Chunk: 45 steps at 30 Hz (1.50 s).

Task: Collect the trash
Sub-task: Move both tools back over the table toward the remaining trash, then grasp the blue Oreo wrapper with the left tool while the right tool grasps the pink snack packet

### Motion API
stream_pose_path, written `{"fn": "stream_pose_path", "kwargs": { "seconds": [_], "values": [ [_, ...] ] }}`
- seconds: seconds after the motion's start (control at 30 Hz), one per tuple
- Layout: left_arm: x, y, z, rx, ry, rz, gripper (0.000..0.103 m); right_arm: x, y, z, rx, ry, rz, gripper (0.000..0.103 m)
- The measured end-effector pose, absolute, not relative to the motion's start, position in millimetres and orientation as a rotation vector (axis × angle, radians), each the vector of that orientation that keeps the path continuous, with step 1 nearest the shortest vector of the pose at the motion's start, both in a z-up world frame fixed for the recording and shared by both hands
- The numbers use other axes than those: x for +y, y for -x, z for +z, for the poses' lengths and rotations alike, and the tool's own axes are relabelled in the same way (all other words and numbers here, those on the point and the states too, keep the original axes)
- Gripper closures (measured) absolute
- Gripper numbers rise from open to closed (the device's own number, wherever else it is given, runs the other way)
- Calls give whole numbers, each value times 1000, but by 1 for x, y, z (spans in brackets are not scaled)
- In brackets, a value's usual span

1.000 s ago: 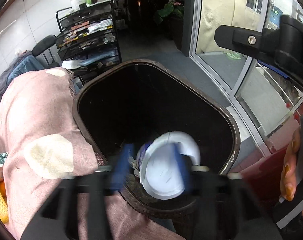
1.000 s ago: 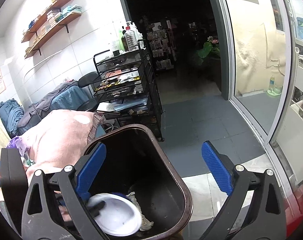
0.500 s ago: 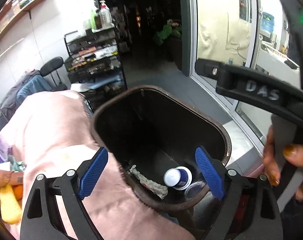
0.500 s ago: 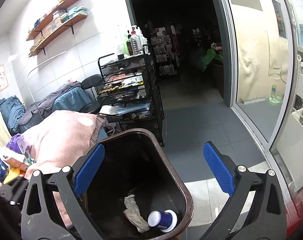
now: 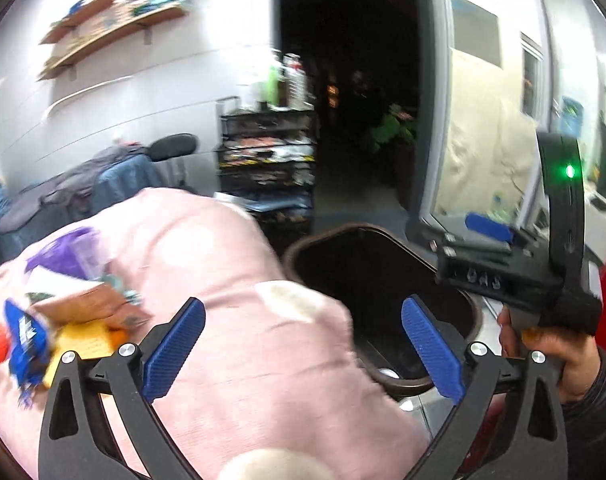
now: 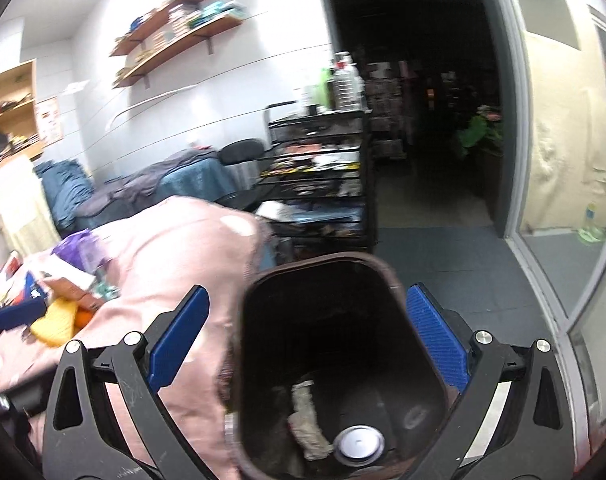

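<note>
Dropped from the left gripper [image 5: 299, 344], whose jaws have just been opening and now stand spread and empty like the right gripper's [image 6: 307, 344], the light, crushable cup [image 6: 358, 443] lies in the bin [image 6: 263, 300], while soft wrappers [image 5: 83, 320], best pinched at an edge, wait on the pink cloth [image 5: 223, 280].

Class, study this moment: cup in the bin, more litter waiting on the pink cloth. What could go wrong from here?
1. The bin stands right against the cloth; a sweeping gripper might knock it.
2. The right gripper hovers close to the left gripper, both open, so they may collide.
3. The litter lies heaped, so one grab could scatter pieces.
</note>
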<state>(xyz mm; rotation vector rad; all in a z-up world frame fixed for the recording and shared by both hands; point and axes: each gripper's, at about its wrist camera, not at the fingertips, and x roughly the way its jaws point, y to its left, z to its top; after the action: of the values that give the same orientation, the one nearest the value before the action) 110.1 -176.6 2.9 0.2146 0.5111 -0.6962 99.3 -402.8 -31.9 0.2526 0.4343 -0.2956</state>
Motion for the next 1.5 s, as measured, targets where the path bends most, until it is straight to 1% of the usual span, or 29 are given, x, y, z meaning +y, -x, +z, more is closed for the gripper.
{"fn": "stream_pose_path", "kwargs": {
  "seconds": [0.27,0.53,0.8,1.0,1.1,1.17,1.2,1.23,1.33,1.37,1.4,1.43,1.47,1.5],
  "values": [
    [-109,-131,1,520,-141,-514,5,-350,-133,-37,514,-226,-140,5],
    [-40,-145,-12,562,-62,-359,5,-285,-159,-32,542,-136,26,5],
    [30,-160,-26,605,3,-207,5,-228,-191,-37,618,-133,189,5],
    [66,-179,-26,631,65,-146,6,-187,-217,-33,619,-32,234,5],
    [71,-187,-25,635,90,-161,6,-173,-236,-30,631,16,259,6],
    [68,-195,-24,644,91,-176,6,-169,-251,-28,648,31,271,15],
    [66,-199,-25,651,91,-182,7,-167,-258,-28,658,35,276,17],
    [64,-205,-26,663,92,-188,9,-166,-266,-29,669,41,279,22],
    [58,-223,-31,710,107,-231,11,-163,-285,-31,693,58,296,28],
    [56,-229,-33,729,113,-241,12,-161,-290,-33,704,67,306,33],
    [54,-233,-34,737,115,-247,12,-158,-295,-34,717,76,314,36],
    [51,-238,-35,746,120,-259,13,-156,-300,-37,732,86,323,43],
    [49,-241,-36,753,122,-266,16,-154,-303,-38,743,93,332,51],
    [48,-245,-37,762,122,-270,19,-152,-307,-40,756,103,343,56]
  ]
}}
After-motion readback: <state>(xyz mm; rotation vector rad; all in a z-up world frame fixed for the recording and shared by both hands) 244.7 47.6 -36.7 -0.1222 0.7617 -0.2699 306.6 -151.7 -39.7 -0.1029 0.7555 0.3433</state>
